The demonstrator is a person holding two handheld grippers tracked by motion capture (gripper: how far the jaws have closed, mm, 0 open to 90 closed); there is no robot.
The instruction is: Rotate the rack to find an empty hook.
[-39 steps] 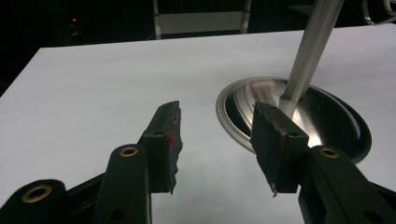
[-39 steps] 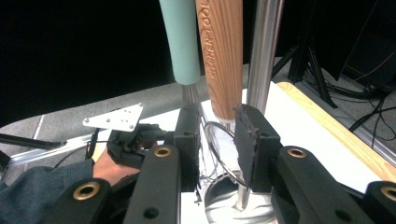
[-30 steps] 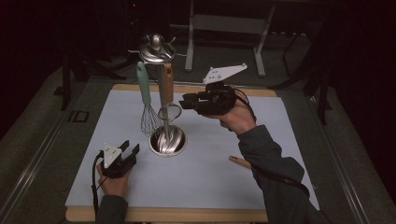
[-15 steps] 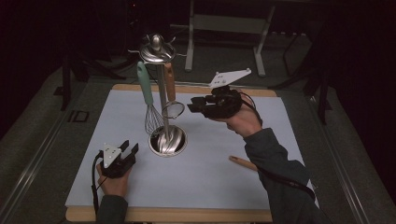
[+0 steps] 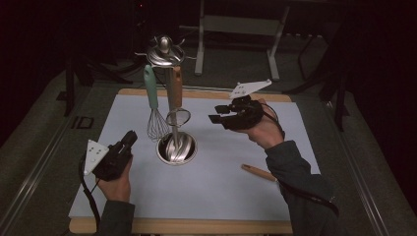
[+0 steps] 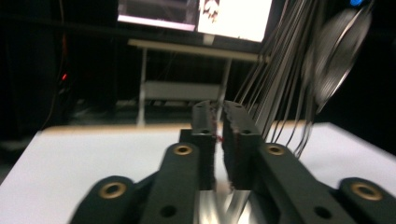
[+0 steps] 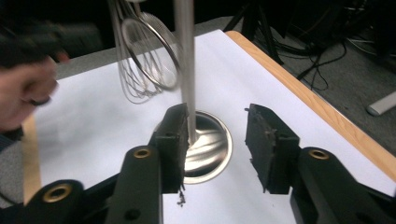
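Note:
A steel utensil stand [image 5: 173,103] rises from a round base [image 5: 177,147] on the white mat. A teal-handled whisk [image 5: 155,105] and a wooden-handled ring tool [image 5: 176,98] hang from its top. My left gripper [image 5: 129,137] hovers just left of the base; its jaws have just been closing and now stand shut [image 6: 218,109] with nothing between them, the whisk wires [image 6: 275,84] close ahead on the right. My right gripper [image 5: 216,114] is held right of the stand; its jaws have just been opening and stand open [image 7: 215,116] and empty, facing the pole [image 7: 185,56] and base [image 7: 205,144].
A wooden-handled utensil [image 5: 258,172] lies on the mat [image 5: 221,196] beside my right forearm. The mat covers a wooden board [image 5: 196,93] whose edge shows at the back. A metal frame [image 5: 236,29] stands behind the table in the dark.
My left gripper has lifted off the mat, moved toward the stand's base and shut. My right gripper has drawn back to the right from the hanging utensils with its jaws wider apart.

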